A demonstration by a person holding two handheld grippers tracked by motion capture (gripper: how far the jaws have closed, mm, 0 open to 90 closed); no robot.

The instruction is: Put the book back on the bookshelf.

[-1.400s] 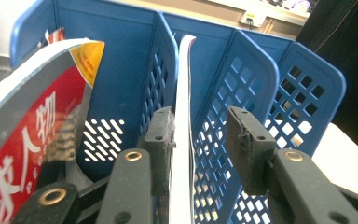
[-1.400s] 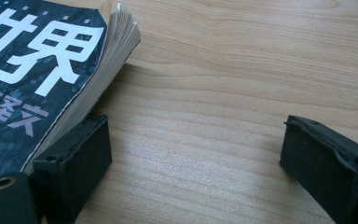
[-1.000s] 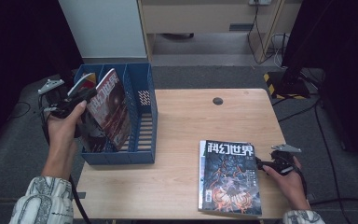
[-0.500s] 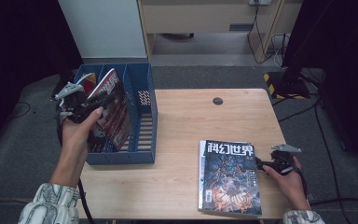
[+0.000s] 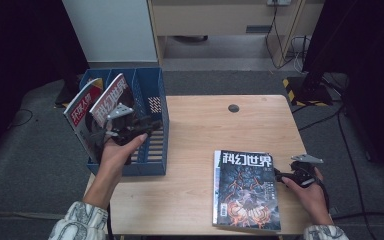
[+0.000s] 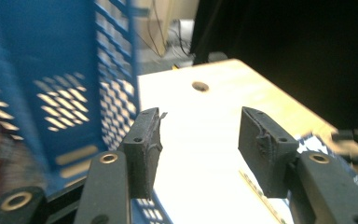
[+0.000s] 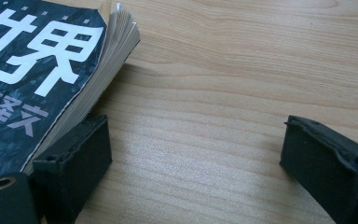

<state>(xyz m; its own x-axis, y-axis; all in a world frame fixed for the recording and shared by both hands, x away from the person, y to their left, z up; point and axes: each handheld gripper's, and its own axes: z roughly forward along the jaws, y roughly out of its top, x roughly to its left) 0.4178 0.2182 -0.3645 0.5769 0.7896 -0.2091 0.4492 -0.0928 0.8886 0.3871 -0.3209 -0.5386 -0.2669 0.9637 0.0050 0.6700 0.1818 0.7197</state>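
Note:
A dark magazine with white characters lies flat on the wooden table at the front right. My right gripper rests open at its right edge; in the right gripper view the left jaw sits beside the page edge of the magazine, with bare wood between the jaws of the gripper. Two magazines lean in a blue file holder at the table's left. My left gripper hovers over the holder, just right of them, and it is open and holds nothing.
A small round hole marks the table's far middle. The holder's slotted blue wall stands close on the left in the left gripper view. Cabinets and cables lie on the floor beyond the table.
My left gripper has moved right, from the holder's left side past the standing magazines to above its right compartment. The right gripper has hardly moved.

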